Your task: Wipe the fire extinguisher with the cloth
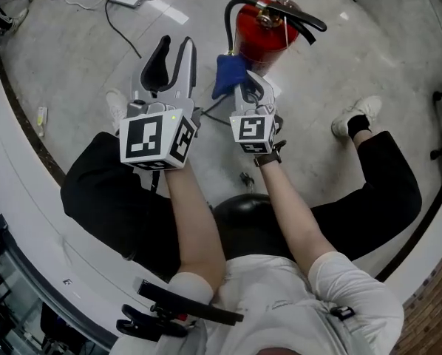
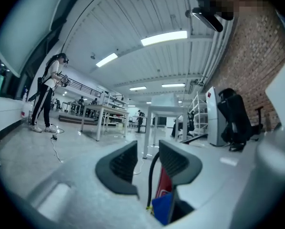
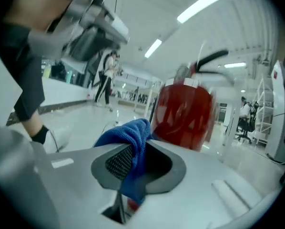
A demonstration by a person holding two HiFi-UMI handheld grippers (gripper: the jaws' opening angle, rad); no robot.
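In its own view, right tool point(image 3: 133, 162) clamps cloth point(image 3: 129, 136) near extinguisher point(image 3: 183, 114); left tool point(image 2: 148, 163) parted.

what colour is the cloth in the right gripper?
Blue. The cloth shows best in the right gripper view, clamped in the right gripper.

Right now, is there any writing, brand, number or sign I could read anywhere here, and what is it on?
None can be read.
On the fire extinguisher: pale marks on the red body, too blurred to read.
On the left hand-held gripper and the right hand-held gripper: black-and-white square marker patterns on their cubes, no letters or digits.
On the blue cloth: no print visible.
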